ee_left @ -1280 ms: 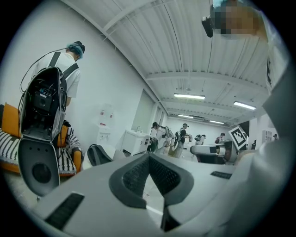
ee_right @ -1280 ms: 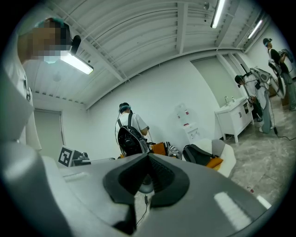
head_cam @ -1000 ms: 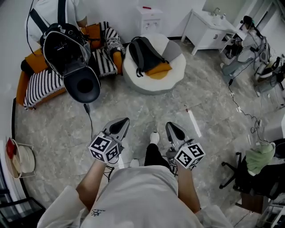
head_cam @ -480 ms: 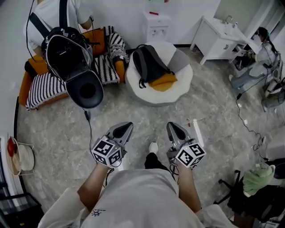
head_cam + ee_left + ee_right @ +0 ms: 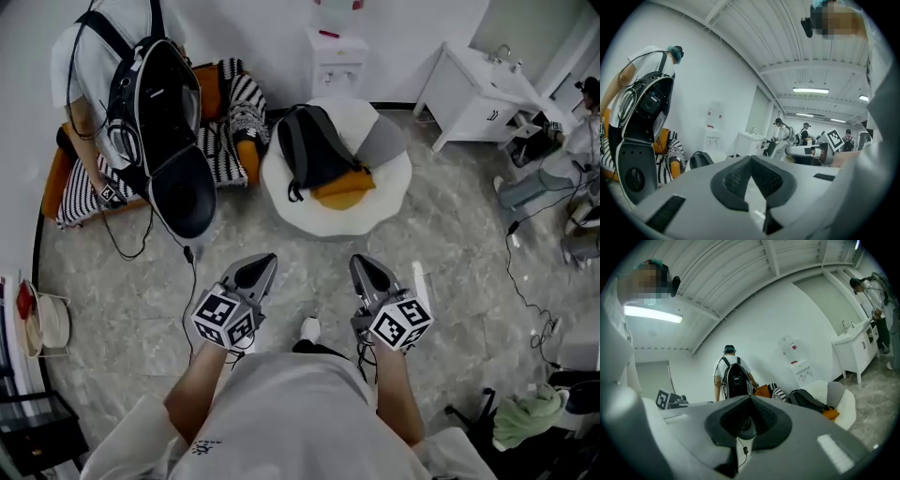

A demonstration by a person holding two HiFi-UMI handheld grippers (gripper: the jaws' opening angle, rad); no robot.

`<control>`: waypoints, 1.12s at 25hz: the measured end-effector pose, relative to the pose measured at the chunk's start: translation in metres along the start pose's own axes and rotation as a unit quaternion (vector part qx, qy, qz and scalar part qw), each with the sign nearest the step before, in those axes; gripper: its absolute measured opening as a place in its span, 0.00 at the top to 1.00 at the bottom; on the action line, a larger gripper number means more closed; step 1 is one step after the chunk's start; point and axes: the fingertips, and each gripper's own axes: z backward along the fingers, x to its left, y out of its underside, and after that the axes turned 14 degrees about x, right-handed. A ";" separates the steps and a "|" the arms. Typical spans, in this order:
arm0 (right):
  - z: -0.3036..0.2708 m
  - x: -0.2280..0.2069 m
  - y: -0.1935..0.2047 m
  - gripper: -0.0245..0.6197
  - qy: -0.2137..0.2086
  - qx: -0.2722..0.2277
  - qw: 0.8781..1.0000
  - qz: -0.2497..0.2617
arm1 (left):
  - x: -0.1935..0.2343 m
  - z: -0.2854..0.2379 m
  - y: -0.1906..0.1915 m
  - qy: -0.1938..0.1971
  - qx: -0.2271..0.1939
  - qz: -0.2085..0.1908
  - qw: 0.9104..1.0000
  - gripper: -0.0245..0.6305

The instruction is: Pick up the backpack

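A dark grey backpack lies on a round white pouf, partly over an orange cushion and beside a grey one. It also shows small in the left gripper view as the backpack and in the right gripper view as the backpack. My left gripper and right gripper are held side by side in front of my body, both shut and empty, pointing toward the pouf across bare floor. They stand well short of the backpack.
A person wearing a large black rig stands at the left by an orange sofa with striped cushions. A white cabinet and white sink unit line the back wall. Cables trail on the marble floor at right. A rack with dishes stands far left.
I have walked toward the pouf, which has come nearer to the grippers. The person with the black rig has turned and shifted by the sofa. Both grippers stayed shut.
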 end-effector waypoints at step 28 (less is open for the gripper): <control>-0.048 -0.104 -0.045 0.96 0.022 0.009 1.000 -0.004 | 0.060 -0.111 -0.065 -0.011 0.002 0.012 1.000 0.96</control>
